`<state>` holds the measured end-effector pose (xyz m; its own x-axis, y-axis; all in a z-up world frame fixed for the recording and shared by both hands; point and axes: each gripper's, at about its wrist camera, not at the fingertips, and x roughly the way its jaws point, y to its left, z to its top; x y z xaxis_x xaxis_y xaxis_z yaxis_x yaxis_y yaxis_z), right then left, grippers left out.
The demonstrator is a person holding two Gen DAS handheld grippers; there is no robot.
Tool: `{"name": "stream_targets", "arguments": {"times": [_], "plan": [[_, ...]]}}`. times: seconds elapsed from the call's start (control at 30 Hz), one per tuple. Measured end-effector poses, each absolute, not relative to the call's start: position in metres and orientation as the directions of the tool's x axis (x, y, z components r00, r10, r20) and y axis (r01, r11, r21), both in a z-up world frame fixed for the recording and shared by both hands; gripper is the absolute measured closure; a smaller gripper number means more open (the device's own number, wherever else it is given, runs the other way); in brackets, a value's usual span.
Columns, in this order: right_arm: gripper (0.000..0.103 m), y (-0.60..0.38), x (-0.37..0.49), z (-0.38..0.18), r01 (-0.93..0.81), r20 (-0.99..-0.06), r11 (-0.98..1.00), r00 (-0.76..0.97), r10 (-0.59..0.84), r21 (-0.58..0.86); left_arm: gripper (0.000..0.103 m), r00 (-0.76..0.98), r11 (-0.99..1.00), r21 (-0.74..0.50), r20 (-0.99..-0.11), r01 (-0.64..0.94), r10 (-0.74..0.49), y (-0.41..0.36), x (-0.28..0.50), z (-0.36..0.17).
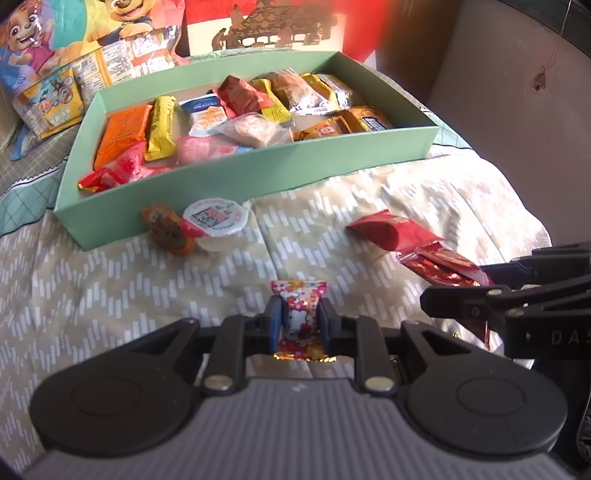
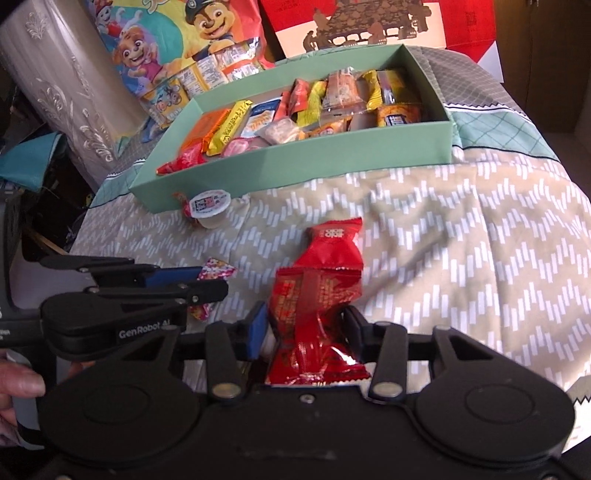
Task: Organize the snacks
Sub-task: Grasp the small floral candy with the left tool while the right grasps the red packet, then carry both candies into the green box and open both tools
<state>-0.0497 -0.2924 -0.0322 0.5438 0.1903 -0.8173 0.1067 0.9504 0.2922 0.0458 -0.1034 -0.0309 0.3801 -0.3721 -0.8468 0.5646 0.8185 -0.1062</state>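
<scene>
A green box (image 1: 258,173) (image 2: 295,166) full of wrapped snacks stands at the back of the bed. My left gripper (image 1: 298,321) is shut on a small pink floral candy (image 1: 299,295), low over the bedspread; it also shows in the right wrist view (image 2: 216,271). My right gripper (image 2: 306,325) is shut on a red foil snack packet (image 2: 314,295), which also shows in the left wrist view (image 1: 439,269). A second red packet (image 1: 388,229) (image 2: 334,243) lies just beyond it. A jelly cup (image 1: 216,218) (image 2: 208,205) and an orange candy (image 1: 166,229) rest against the box front.
Cartoon snack bags (image 1: 55,74) (image 2: 177,48) and a red gift box (image 1: 266,26) stand behind the green box. The bedspread (image 1: 110,280) drops off at the right edge. A silver patterned object (image 2: 66,92) stands at the left.
</scene>
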Motion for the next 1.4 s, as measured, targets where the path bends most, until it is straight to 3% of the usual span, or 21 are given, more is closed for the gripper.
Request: {"name": "stream_targets", "arguments": {"times": [0.23, 0.53, 0.93, 1.3, 1.33, 1.37, 1.4], "plan": [[0.059, -0.299, -0.043, 0.002, 0.079, -0.771, 0.947, 0.603, 0.204, 0.312, 0.082, 0.402, 0.817, -0.154, -0.811, 0.556, -0.426, -0.099, 0.054, -0.003], [0.059, -0.318, 0.011, 0.024, 0.135, -0.744, 0.958, 0.660, 0.103, 0.253, 0.082, 0.436, 0.809, -0.143, -0.782, 0.570, -0.446, -0.129, 0.106, 0.020], [0.059, -0.335, 0.110, -0.004, 0.189, -0.755, 0.942, 0.649, 0.092, 0.277, 0.082, 0.411, 0.845, -0.172, -0.813, 0.506, -0.412, -0.156, 0.184, 0.000], [0.056, -0.336, 0.147, -0.020, 0.179, -0.766, 0.944, 0.635, 0.105, 0.278, 0.082, 0.400, 0.847, -0.169, -0.823, 0.503, -0.402, -0.164, 0.198, -0.013], [0.054, -0.336, 0.148, -0.020, 0.183, -0.766, 0.944, 0.635, 0.101, 0.276, 0.079, 0.403, 0.848, -0.165, -0.824, 0.503, -0.399, -0.164, 0.198, -0.013], [0.045, -0.336, 0.150, -0.020, 0.184, -0.767, 0.943, 0.633, 0.102, 0.277, 0.076, 0.415, 0.853, -0.151, -0.822, 0.500, -0.389, -0.165, 0.197, -0.012], [0.036, -0.337, 0.150, -0.019, 0.190, -0.768, 0.941, 0.632, 0.101, 0.280, 0.055, 0.426, 0.855, -0.138, -0.820, 0.500, -0.382, -0.165, 0.197, -0.011]]}}
